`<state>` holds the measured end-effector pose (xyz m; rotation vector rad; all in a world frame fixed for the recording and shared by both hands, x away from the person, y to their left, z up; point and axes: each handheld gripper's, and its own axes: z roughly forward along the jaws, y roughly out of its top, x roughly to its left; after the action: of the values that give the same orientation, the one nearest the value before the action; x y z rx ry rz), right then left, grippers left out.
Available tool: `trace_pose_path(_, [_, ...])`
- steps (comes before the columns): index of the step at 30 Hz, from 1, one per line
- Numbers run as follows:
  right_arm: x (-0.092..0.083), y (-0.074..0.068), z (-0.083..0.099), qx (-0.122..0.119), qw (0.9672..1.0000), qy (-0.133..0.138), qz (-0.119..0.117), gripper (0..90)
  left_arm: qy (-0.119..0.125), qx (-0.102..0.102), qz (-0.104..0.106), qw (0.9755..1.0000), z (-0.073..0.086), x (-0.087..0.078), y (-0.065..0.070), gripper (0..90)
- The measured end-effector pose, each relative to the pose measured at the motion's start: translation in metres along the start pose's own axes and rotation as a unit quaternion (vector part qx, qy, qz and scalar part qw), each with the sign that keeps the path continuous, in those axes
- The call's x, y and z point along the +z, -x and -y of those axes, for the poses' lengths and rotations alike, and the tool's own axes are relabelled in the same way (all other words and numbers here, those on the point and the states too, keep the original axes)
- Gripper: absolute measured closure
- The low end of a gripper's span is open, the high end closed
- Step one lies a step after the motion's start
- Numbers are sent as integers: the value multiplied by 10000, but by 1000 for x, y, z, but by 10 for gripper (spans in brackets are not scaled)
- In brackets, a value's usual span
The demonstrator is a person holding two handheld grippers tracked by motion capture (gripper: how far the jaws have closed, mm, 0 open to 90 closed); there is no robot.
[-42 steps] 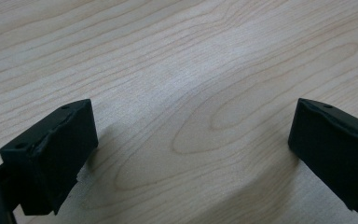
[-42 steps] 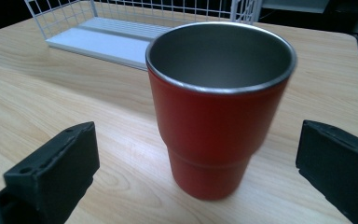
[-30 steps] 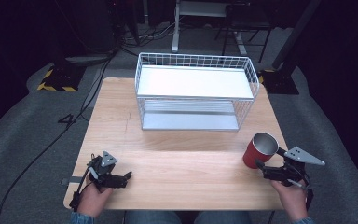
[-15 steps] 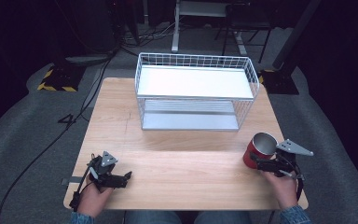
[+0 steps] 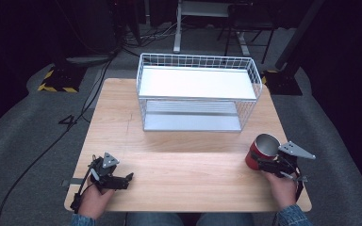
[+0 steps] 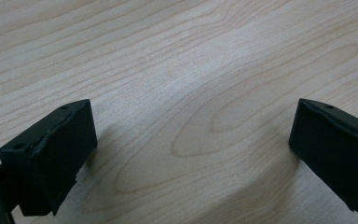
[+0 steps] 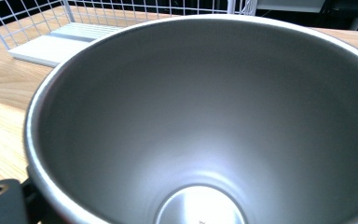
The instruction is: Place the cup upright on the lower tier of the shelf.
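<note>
Grabbing step underway: wooden tabletop [image 5: 184,155], wire basket [image 5: 198,92] at far edge, red steel cup [image 5: 262,150] near right edge. Right gripper [image 5: 263,162] just been closing, jaws around cup; left gripper [image 5: 122,179] released. Next probably lifting toward basket.

Your right gripper [image 5: 264,162] sits at the table's [image 5: 193,146] four o'clock corner, its jaws having just been closing around the red cup [image 5: 262,151], which stands upright with its steel mouth open to you; whether the pads press on the cup you cannot tell from above. Your left gripper [image 5: 128,178] rests low on the wood at seven o'clock, well apart from the cup, jaws pointing toward three o'clock. The white wire basket [image 5: 198,63] stands at twelve o'clock, a white shelf across its top and a grey one below
</note>
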<state>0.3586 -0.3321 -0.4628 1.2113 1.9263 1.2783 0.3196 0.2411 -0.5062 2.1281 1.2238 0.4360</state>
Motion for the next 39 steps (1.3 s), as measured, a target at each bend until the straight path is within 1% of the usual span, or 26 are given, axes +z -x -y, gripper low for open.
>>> trace_pose_path(4, [0,-2,0,-2,10000,-24,85,71,0,-1,0,10000,0,0,0,13])
trace_pose_path(7, [0,-2,0,-32,10000,-28,73,72,-2,-1,1,10000,0,0,0,13])
trace_pose_path(17, [0,-2,-3,-24,10000,-95,-7,73,1,-3,1,10000,0,0,0,13])
trace_pose_path(22, [0,-3,-6,-6,9999,-160,-17,74,-2,30,-13,10000,0,0,0,13])
trace_pose_path(25, [-1,-4,-10,19,9999,-151,-46,74,-2,28,-13,10000,0,0,0,13])
trace_pose_path(33, [-3,-11,-27,-97,9998,-95,-144,74,-2,27,-11,10000,0,0,0,13])
trace_pose_path(39, [1,-17,-41,-134,9996,-54,-248,73,0,20,-2,10000,0,0,0,13])
